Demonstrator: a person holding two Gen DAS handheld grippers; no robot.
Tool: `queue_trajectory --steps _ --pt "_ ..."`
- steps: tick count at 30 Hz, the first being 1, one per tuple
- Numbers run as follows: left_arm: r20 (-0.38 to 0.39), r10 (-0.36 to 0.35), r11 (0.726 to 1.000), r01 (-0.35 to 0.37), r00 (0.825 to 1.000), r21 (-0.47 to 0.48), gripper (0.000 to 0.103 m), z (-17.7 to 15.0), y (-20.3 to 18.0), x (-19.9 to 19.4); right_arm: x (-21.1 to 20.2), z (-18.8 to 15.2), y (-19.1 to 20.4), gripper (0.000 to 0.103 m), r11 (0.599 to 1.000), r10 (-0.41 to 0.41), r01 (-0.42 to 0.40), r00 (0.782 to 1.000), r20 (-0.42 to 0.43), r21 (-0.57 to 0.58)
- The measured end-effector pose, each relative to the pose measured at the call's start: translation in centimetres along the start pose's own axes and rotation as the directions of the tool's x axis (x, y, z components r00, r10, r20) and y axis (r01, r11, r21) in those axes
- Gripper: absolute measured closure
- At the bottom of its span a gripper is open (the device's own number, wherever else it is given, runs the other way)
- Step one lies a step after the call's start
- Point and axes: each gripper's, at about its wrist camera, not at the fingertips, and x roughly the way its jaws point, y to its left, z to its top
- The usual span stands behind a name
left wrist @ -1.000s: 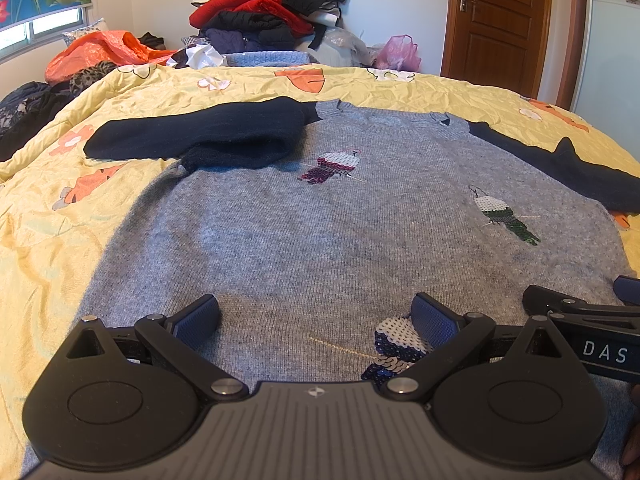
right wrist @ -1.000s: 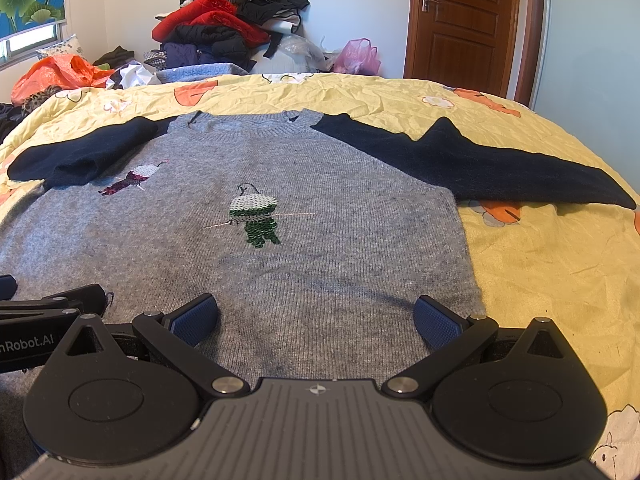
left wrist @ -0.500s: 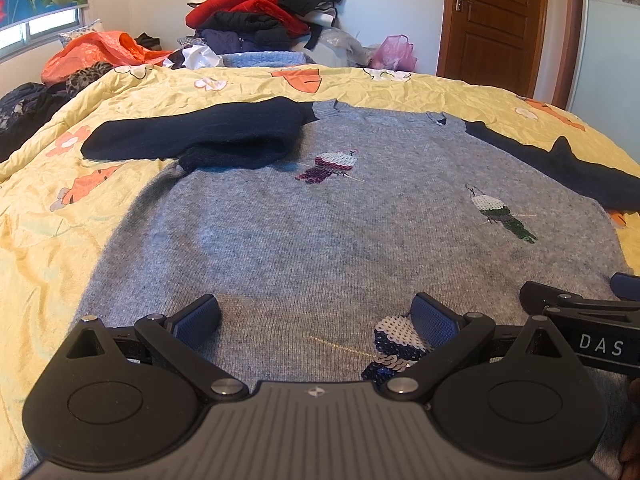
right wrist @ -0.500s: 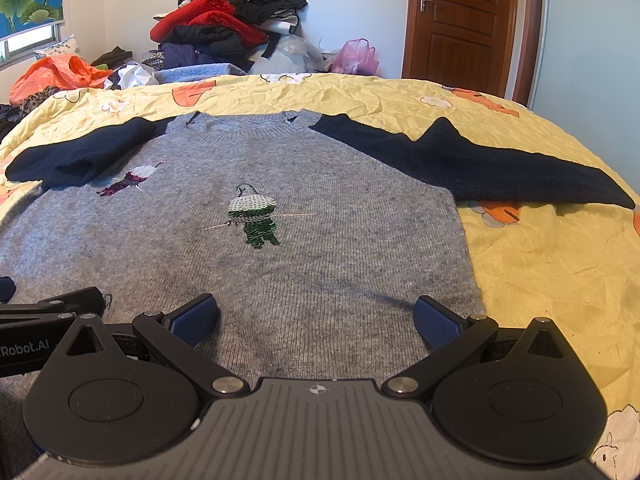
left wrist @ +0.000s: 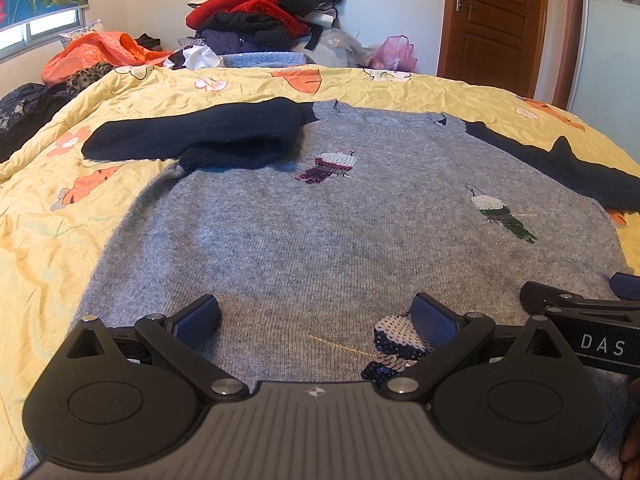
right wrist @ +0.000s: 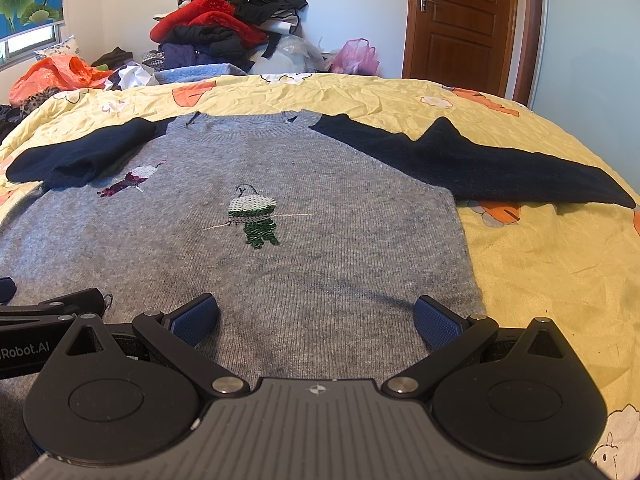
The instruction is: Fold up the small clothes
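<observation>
One grey sweater (left wrist: 304, 236) is lying on one yellow bedspread (right wrist: 552, 280), showing two navy sleeves and three sequinned birds. Two grippers, the left (left wrist: 316, 316) and the right (right wrist: 316, 316), are hovering over it. One wooden door (right wrist: 464, 20) is standing behind.

Soft daylight from the window (left wrist: 36, 26) at upper left fills the room evenly, without glare. A faint curved shadow edge crosses the grey sweater (right wrist: 320, 264) near its hem, and a darker patch dims the sweater's left side below the folded sleeve. Both views are sharp, though fisheye distortion bows the door (right wrist: 472, 20) and the bed's (right wrist: 540, 264) edges.
</observation>
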Motion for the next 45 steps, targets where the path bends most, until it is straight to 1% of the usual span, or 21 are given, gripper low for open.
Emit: queue_trajectory --steps 7,10,14,16,18,21,23,24,25,27,31,32,36,37,38,39,40,41,42,44,45 --pt "0.007 0.023 1.0 -0.023 1.0 -0.001 0.0 -0.2 -0.4 -0.2 -0.3 0.0 -0.2 0.0 1.0 0.016 -0.016 1.0 -0.006 -0.01" --pt "0.007 0.023 1.0 -0.023 1.0 0.0 0.0 -0.2 -0.5 -0.1 -0.9 1.7 -2.8 0.0 0.985 0.173 -0.174 0.985 -0.025 -0.013" --pt "0.006 0.016 1.0 -0.016 1.0 -0.005 0.0 -0.2 -0.4 -0.1 -2.7 5.5 -11.0 0.0 0.951 0.268 -0.287 0.951 0.156 0.115" --pt "0.006 0.016 1.0 -0.016 1.0 -0.005 0.0 -0.2 -0.5 -0.1 -2.6 6.7 -16.4 0.0 0.925 0.258 -0.313 0.934 0.249 0.216" --pt "0.006 0.016 1.0 -0.016 1.0 -0.005 0.0 -0.2 -0.5 -0.1 -1.9 7.4 -22.3 0.0 0.87 0.188 -0.29 0.943 0.276 0.399" --pt "0.006 0.017 1.0 -0.017 1.0 -0.005 0.0 -0.2 -0.5 -0.1 -0.8 6.6 -31.0 0.003 0.7 0.082 -0.283 0.944 0.319 0.656" --pt "0.006 0.016 1.0 -0.016 1.0 -0.006 0.0 -0.2 -0.5 -0.1 -0.3 5.8 -35.3 0.012 0.608 -0.006 -0.246 0.949 0.314 0.755" --pt "0.006 0.016 1.0 -0.016 1.0 -0.006 0.0 -0.2 -0.5 -0.1 0.1 5.5 -36.9 0.014 0.575 -0.044 -0.227 0.951 0.307 0.786" --pt "0.006 0.016 1.0 -0.016 1.0 -0.006 0.0 -0.2 -0.5 -0.1 0.6 5.2 -38.0 0.017 0.558 -0.069 -0.211 0.952 0.298 0.802" --pt "0.006 0.017 1.0 -0.017 1.0 -0.006 0.0 -0.2 -0.5 -0.1 1.8 4.8 -39.8 0.019 0.529 -0.095 -0.171 0.962 0.258 0.831" --pt "0.006 0.017 1.0 -0.016 1.0 -0.006 0.0 -0.2 -0.5 -0.1 4.4 3.8 -42.0 0.021 0.427 -0.083 -0.155 0.974 0.209 0.891" --pt "0.006 0.017 1.0 -0.017 1.0 -0.006 0.0 -0.1 -0.5 -0.1 4.8 3.6 -42.1 0.023 0.419 -0.084 -0.161 0.973 0.214 0.894" --pt "0.006 0.017 1.0 -0.017 1.0 -0.006 0.0 -0.1 -0.5 -0.1 5.9 3.9 -41.6 0.024 0.458 -0.1 -0.156 0.969 0.225 0.875" --pt "0.006 0.017 1.0 -0.017 1.0 -0.006 0.0 -0.2 -0.5 -0.1 6.0 4.4 -42.1 0.034 0.466 -0.106 -0.147 0.97 0.22 0.872" --pt "0.006 0.017 1.0 -0.017 1.0 -0.006 0.0 -0.2 -0.5 -0.1 6.1 4.5 -42.1 0.057 0.465 -0.11 -0.138 0.971 0.211 0.875" --pt "0.006 0.017 1.0 -0.017 1.0 -0.006 0.0 -0.1 -0.5 -0.1 6.9 4.5 -42.3 0.07 0.454 -0.09 -0.135 0.976 0.196 0.88" --pt "0.006 0.016 1.0 -0.016 1.0 -0.007 0.0 -0.2 -0.5 -0.1 7.6 4.3 -42.5 0.092 0.44 -0.069 -0.127 0.982 0.174 0.889" --pt "0.006 0.016 1.0 -0.016 1.0 -0.007 0.0 -0.1 -0.5 -0.1 7.8 4.0 -42.5 0.093 0.43 -0.075 -0.141 0.979 0.191 0.892" --pt "0.006 0.016 1.0 -0.016 1.0 -0.007 0.0 -0.1 -0.5 -0.1 7.6 4.0 -42.3 0.093 0.436 -0.086 -0.132 0.979 0.187 0.89" --pt "0.006 0.015 1.0 -0.015 1.0 -0.007 0.0 -0.1 -0.5 -0.1 6.3 4.8 -41.1 0.091 0.468 -0.115 -0.134 0.971 0.211 0.873" --pt "0.006 0.013 1.0 -0.013 1.0 -0.009 0.0 -0.1 -0.6 -0.1 5.4 5.4 -40.0 0.091 0.486 -0.116 -0.162 0.962 0.247 0.859"
